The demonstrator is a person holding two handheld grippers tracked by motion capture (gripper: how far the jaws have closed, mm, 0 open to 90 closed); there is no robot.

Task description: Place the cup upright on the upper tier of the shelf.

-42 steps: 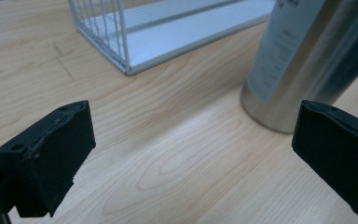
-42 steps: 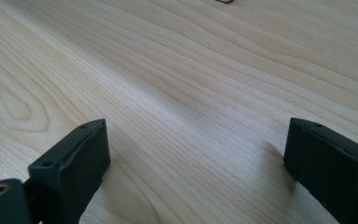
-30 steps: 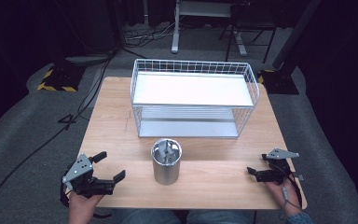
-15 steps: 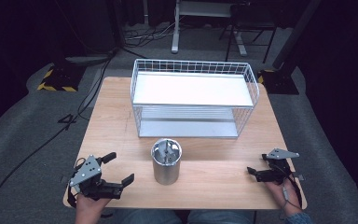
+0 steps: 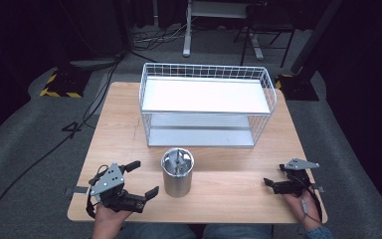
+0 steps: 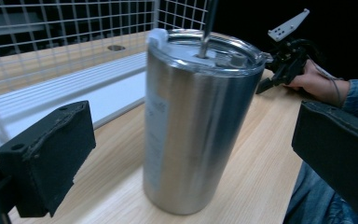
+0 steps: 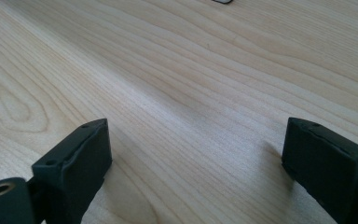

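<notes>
Fingers (image 6: 46,158) of left gripper (image 5: 142,178) spread, steel tumbler (image 5: 177,172) just beyond, apart

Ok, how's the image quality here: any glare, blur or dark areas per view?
High view: the light wooden table is evenly lit and the surroundings are dark. Left gripper view: the shiny steel tumbler shows streaky reflections and looks slightly soft. Right gripper view: wood grain is sharp, with soft shadows by the jaws.

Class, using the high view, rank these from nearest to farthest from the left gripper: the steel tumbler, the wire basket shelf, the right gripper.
From the left gripper:
1. Steel tumbler, just to its right, at the table's front middle.
2. Wire basket shelf, farther back, at the table's centre.
3. Right gripper, across at the front right edge.
</notes>
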